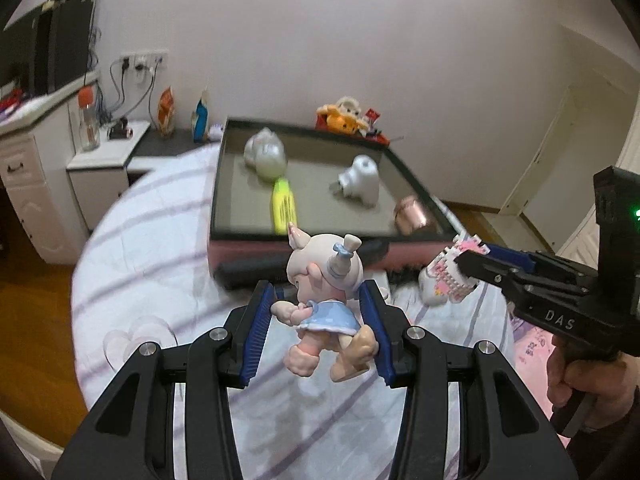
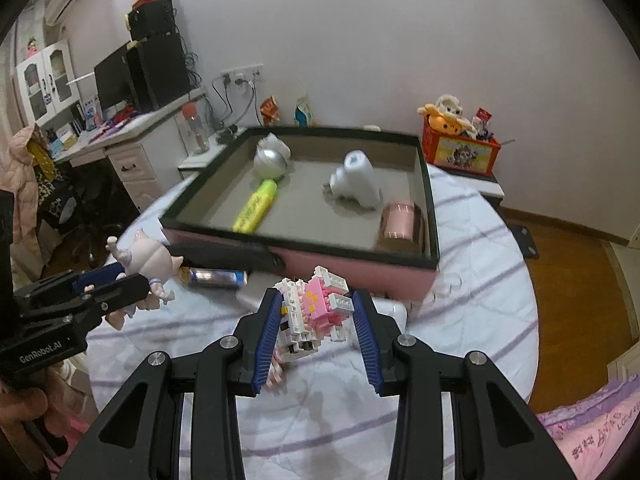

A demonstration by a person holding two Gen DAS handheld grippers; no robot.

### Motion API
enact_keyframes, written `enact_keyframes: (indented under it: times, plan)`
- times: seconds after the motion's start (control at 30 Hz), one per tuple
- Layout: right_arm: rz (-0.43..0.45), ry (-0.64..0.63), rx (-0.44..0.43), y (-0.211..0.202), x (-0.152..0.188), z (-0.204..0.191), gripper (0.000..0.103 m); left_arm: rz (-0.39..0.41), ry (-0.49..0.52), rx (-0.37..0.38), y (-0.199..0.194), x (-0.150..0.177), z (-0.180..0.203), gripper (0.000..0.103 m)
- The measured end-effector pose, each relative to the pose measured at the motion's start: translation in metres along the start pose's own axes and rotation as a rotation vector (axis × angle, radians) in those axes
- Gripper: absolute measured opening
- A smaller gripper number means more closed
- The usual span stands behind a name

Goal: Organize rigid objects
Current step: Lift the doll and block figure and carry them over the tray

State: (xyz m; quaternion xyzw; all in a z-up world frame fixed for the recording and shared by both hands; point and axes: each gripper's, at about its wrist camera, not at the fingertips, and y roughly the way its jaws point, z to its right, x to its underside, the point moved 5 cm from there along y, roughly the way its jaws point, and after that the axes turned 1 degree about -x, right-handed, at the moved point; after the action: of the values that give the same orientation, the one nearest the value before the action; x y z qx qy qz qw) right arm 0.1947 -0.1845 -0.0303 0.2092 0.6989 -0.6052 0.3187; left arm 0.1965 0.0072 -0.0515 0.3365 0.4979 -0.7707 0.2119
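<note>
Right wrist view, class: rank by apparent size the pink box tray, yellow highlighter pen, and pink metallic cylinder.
1. Pink box tray, clearly largest.
2. Yellow highlighter pen.
3. Pink metallic cylinder: shorter but thicker, so second and third look close.

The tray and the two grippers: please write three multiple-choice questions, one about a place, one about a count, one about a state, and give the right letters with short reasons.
1. Where does the yellow highlighter lie?
A. in the tray
B. on the floor
C. on the desk

2. How many things lie in the tray?
A. two
B. four
C. six

3. What is the left gripper doing?
A. standing open, empty
B. holding a doll figure
C. holding a bottle

Answers:
1 A: the yellow highlighter rests inside the tray.
2 B: two white items, highlighter, pink cylinder.
3 B: the left gripper clamps the doll figure.
</note>
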Motion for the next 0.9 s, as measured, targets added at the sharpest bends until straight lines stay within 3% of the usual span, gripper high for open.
enact_keyframes:
  times: [0.2,0.47,0.9]
  plan:
    - [0.043,-0.026,-0.013,0.004,-0.045,0.0,0.038,0.037,0.029,-0.009,0.005,-0.047,-0.005,0.045]
    - [0.019,-0.032,-0.047,0.044,-0.096,0.005,0.038,0.005,0.034,-0.027,0.056,-0.085,-0.012,0.045]
    - [-0.136,-0.005,-0.026,0.124,-0.078,0.021,0.038,-0.124,0.045,-0.069,0.132,-0.078,-0.011,0.046]
